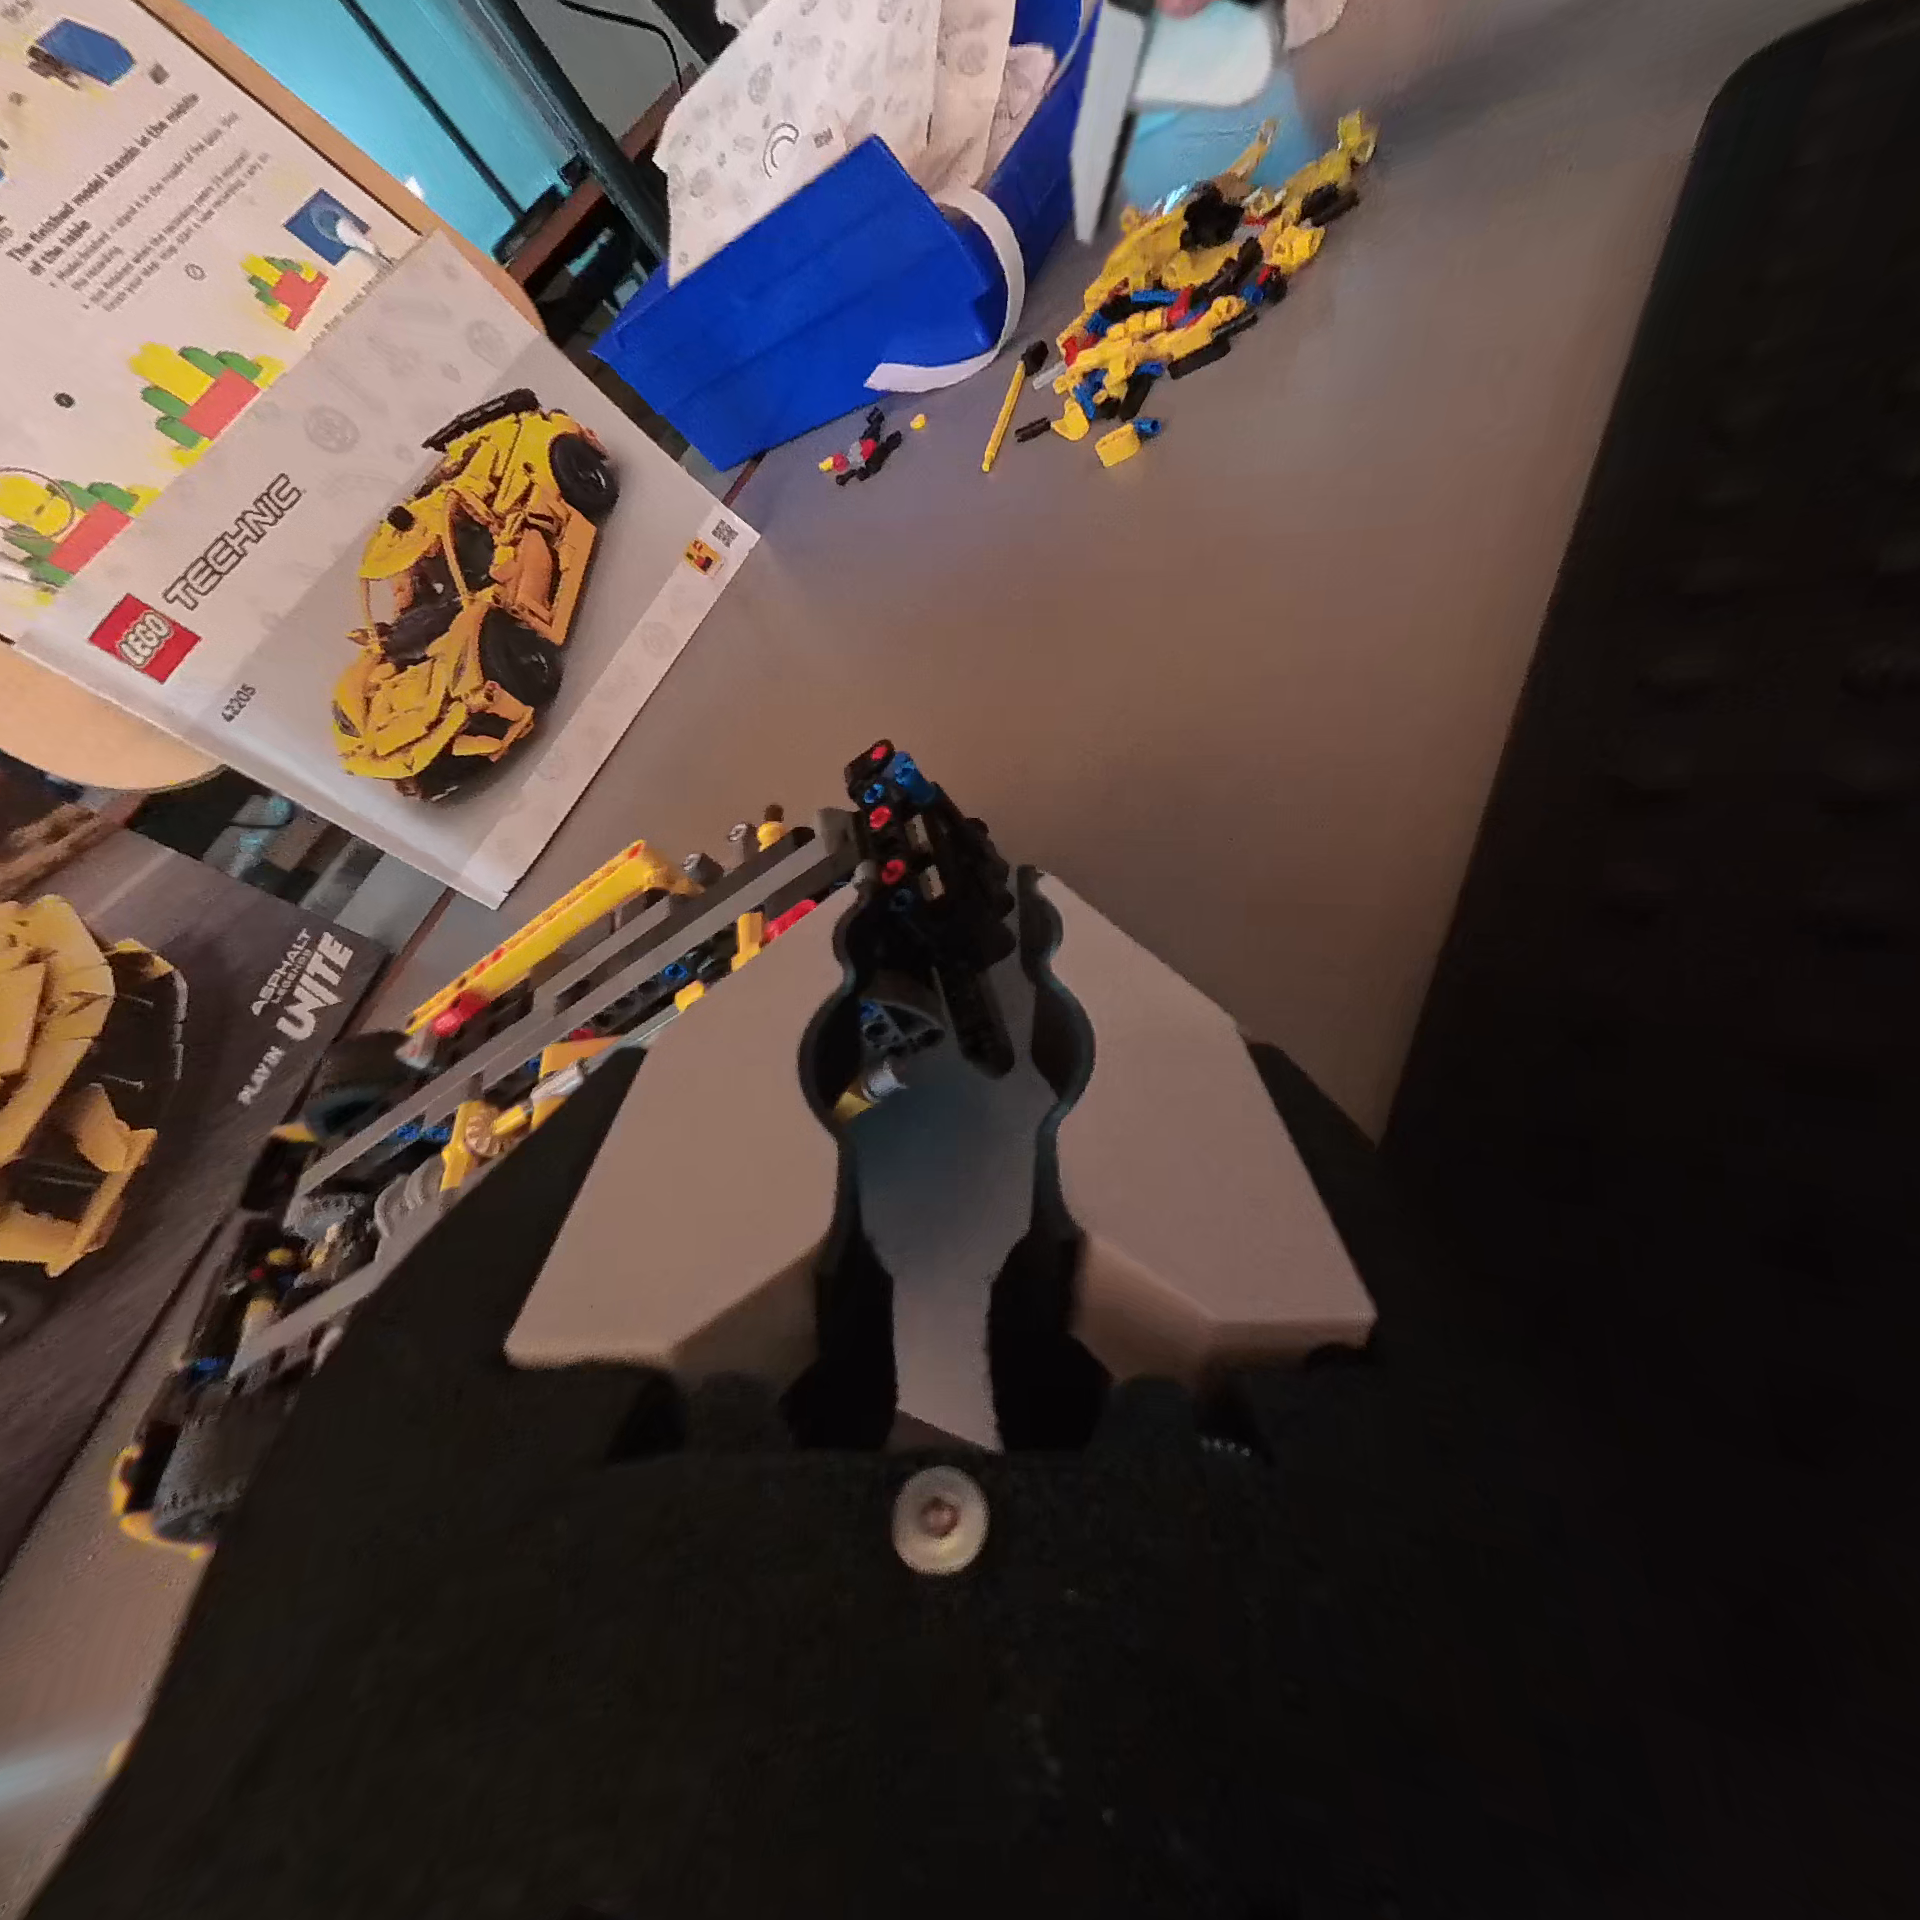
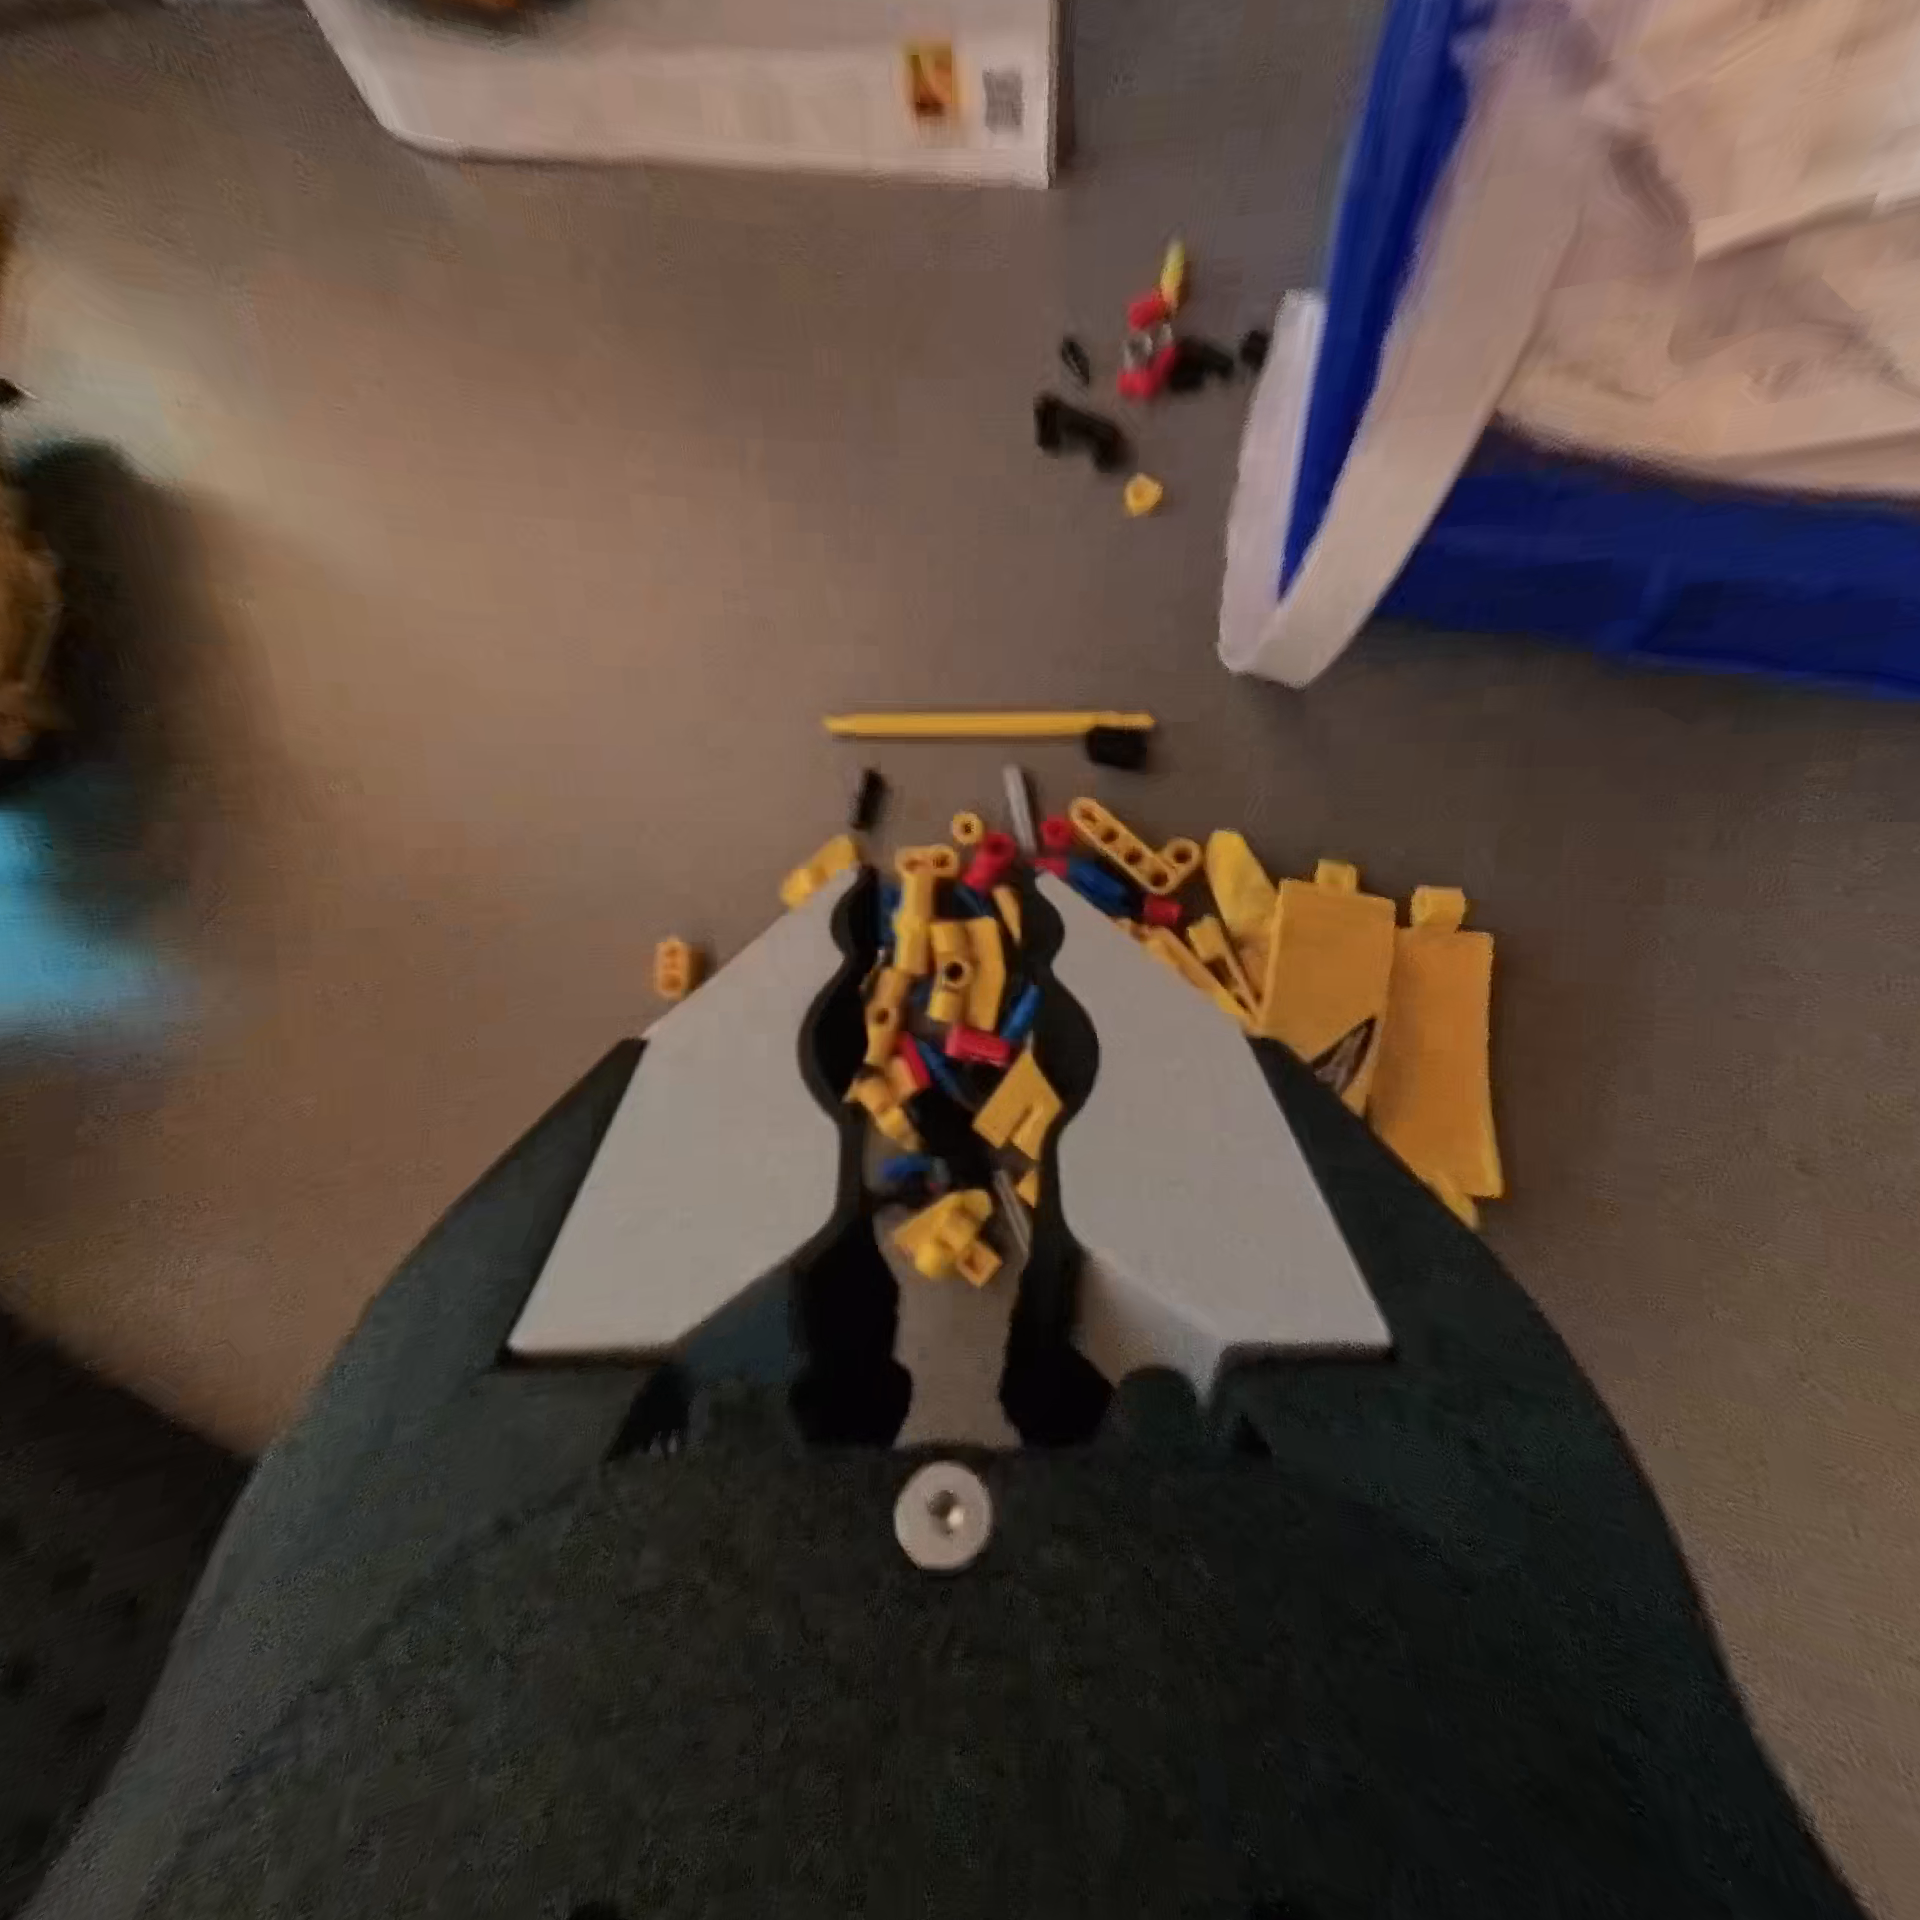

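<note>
Left gripper [image 1: 940,894]: fingers narrow, clamped on the black end of a part-built brick chassis [image 1: 582,997]. Chassis long, grey-railed, with yellow, red and blue bits, running away to the left and low over the grey table [image 1: 1195,623].

Beside chassis, at left: instruction booklet [image 1: 416,582] with yellow car on cover, lying partly over a printed sheet [image 1: 156,260]. Dark box [image 1: 125,1091] with yellow car picture at far left edge.

Farther off: blue bin [image 1: 821,301] with patterned paper bags [image 1: 831,104] spilling out; small cluster of red and black parts [image 1: 862,452] just before it.

Right gripper [image 2: 945,883]: fingers part open, a narrow gap between them, nothing gripped. Poised over pile of loose bricks [image 2: 1039,987] — yellow, red, blue, black; contact with pile cannot be told. Flat yellow panels [image 2: 1382,1018] at pile's right side. Long yellow rod [image 2: 987,724] lying just beyond pile, apart from it. Right view blurred at edges.
</note>
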Tool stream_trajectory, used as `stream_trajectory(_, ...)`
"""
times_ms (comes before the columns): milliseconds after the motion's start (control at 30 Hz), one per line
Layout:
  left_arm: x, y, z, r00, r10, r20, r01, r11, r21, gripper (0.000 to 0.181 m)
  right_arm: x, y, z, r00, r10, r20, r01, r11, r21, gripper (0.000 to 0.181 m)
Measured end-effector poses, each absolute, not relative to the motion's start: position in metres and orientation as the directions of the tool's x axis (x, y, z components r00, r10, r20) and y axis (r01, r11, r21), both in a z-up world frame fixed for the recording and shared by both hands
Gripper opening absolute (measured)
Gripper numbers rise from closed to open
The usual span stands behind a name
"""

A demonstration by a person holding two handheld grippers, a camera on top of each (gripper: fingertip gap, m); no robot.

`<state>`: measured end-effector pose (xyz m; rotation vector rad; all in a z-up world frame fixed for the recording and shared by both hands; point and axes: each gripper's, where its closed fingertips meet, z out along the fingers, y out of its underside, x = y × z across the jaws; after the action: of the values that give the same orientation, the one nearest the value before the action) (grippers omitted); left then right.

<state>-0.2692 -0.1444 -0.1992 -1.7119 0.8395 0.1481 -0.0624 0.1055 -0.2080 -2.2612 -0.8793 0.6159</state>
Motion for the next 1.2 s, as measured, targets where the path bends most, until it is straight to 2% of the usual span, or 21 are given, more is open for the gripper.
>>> stream_trajectory(67, -0.272, -0.154, -0.196, 0.743, -0.480, -0.466, -0.567, -0.082, -0.820, 0.027, -0.090, 0.083, -0.173, 0.613, 0.770, -0.178, 0.358, -0.472, -0.805, 0.030)
stream_trajectory(167, -0.283, -0.164, -0.199, 0.735, -0.499, -0.459, -0.585, -0.123, -0.802, 0.029, -0.163, -0.006, -0.146, 0.318, 0.941, -0.116, 0.386, -0.240, -0.891, 0.027)
stream_trajectory(200, -0.285, -0.165, -0.201, 0.733, -0.506, -0.454, -0.590, -0.141, -0.795, 0.029, -0.188, -0.042, -0.150, 0.200, 0.969, -0.144, 0.391, -0.214, -0.895, 0.033)
stream_trajectory(267, -0.286, -0.168, -0.204, 0.735, -0.527, -0.427, -0.584, -0.170, -0.794, 0.029, -0.228, -0.098, -0.172, 0.050, 0.975, -0.217, 0.437, -0.217, -0.873, 0.064)
stream_trajectory(367, -0.291, -0.170, -0.202, 0.751, -0.508, -0.422, -0.576, -0.191, -0.795, 0.027, -0.265, -0.132, -0.207, 0.031, 0.979, -0.200, 0.486, -0.189, -0.853, 0.071)
stream_trajectory(467, -0.299, -0.178, -0.201, 0.769, -0.489, -0.412, -0.561, -0.206, -0.802, 0.027, -0.280, -0.135, -0.208, 0.090, 0.992, -0.092, 0.478, -0.124, -0.870, 0.073)
stream_trajectory(533, -0.307, -0.183, -0.201, 0.791, -0.477, -0.382, -0.533, -0.231, -0.814, 0.027, -0.285, -0.144, -0.199, 0.044, 0.999, -0.014, 0.440, -0.032, -0.897, 0.072)
stream_trajectory(633, -0.316, -0.188, -0.200, 0.812, -0.486, -0.323, -0.490, -0.268, -0.830, 0.029, -0.274, -0.145, -0.207, -0.051, 0.980, 0.193, 0.572, 0.187, -0.799, 0.066)
stream_trajectory(700, -0.321, -0.192, -0.199, 0.824, -0.492, -0.281, -0.463, -0.299, -0.834, 0.029, -0.272, -0.144, -0.205, -0.105, 0.942, 0.319, 0.640, 0.310, -0.703, 0.076)
stream_trajectory(800, -0.330, -0.200, -0.197, 0.844, -0.504, -0.182, -0.392, -0.350, -0.851, 0.028, -0.282, -0.159, -0.193, -0.177, 0.850, 0.496, 0.586, 0.496, -0.641, 0.067)
stream_trajectory(933, -0.330, -0.219, -0.210, 0.829, -0.558, 0.021, -0.298, -0.474, -0.829, 0.027, -0.299, -0.163, -0.215, -0.195, 0.717, 0.669, 0.616, 0.620, -0.485, 0.071)
stream_trajectory(1033, -0.327, -0.212, -0.222, 0.836, -0.549, 0.012, -0.313, -0.493, -0.812, 0.026, -0.310, -0.156, -0.215, -0.153, 0.592, 0.792, 0.608, 0.688, -0.397, 0.047)
stream_trajectory(1100, -0.329, -0.203, -0.222, 0.847, -0.527, -0.063, -0.350, -0.464, -0.814, 0.016, -0.314, -0.155, -0.214, -0.131, 0.571, 0.811, 0.622, 0.684, -0.381, 0.045)
stream_trajectory(1133, -0.332, -0.197, -0.219, 0.858, -0.504, -0.104, -0.357, -0.437, -0.826, 0.008, -0.316, -0.151, -0.213, -0.102, 0.594, 0.798, 0.644, 0.650, -0.402, 0.045)
stream_trajectory(1200, -0.333, -0.191, -0.213, 0.862, -0.487, -0.138, -0.361, -0.401, -0.842, 0.008, -0.317, -0.145, -0.211, -0.040, 0.677, 0.735, 0.666, 0.566, -0.486, 0.044)
